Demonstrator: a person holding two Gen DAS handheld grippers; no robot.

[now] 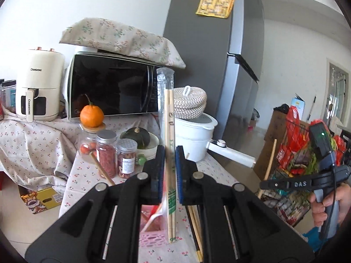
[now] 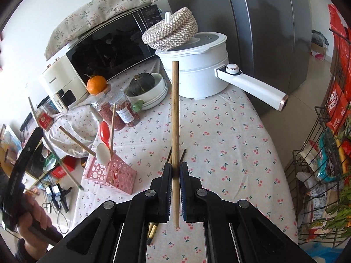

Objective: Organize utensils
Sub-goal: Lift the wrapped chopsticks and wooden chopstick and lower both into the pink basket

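The left gripper (image 1: pixel 170 157) is clamped on a pair of wrapped chopsticks (image 1: pixel 170 118), sealed in a clear plastic sleeve with green print near the lower end. Their long axis runs almost straight up and down in the left wrist view: the upper end rises well past the fingertips, in front of the microwave (image 1: pixel 109 87), while the lower end hangs below the jaws over the pink basket (image 1: pixel 151 234) and the cherry-print tablecloth (image 1: pixel 87 175). The pads press on the sleeve roughly a third of the way up from the bottom. The right gripper (image 2: pixel 175 171) is closed tight on a single bare wooden chopstick (image 2: pixel 175 109), likewise standing close to upright between its fingers; the top reaches up in front of the white electric pot (image 2: pixel 197 70), and the short lower end pokes out beneath the jaws above the cloth. In the right wrist view the pink basket stands to the left of the gripper, well apart from it, already holding a red spoon (image 2: pixel 104 130), a white spoon (image 2: pixel 103 152) and some chopsticks leaning out (one tilts far to the left). More dark-tipped chopsticks (image 2: pixel 152 230) lie flat on the cloth just under the right gripper.
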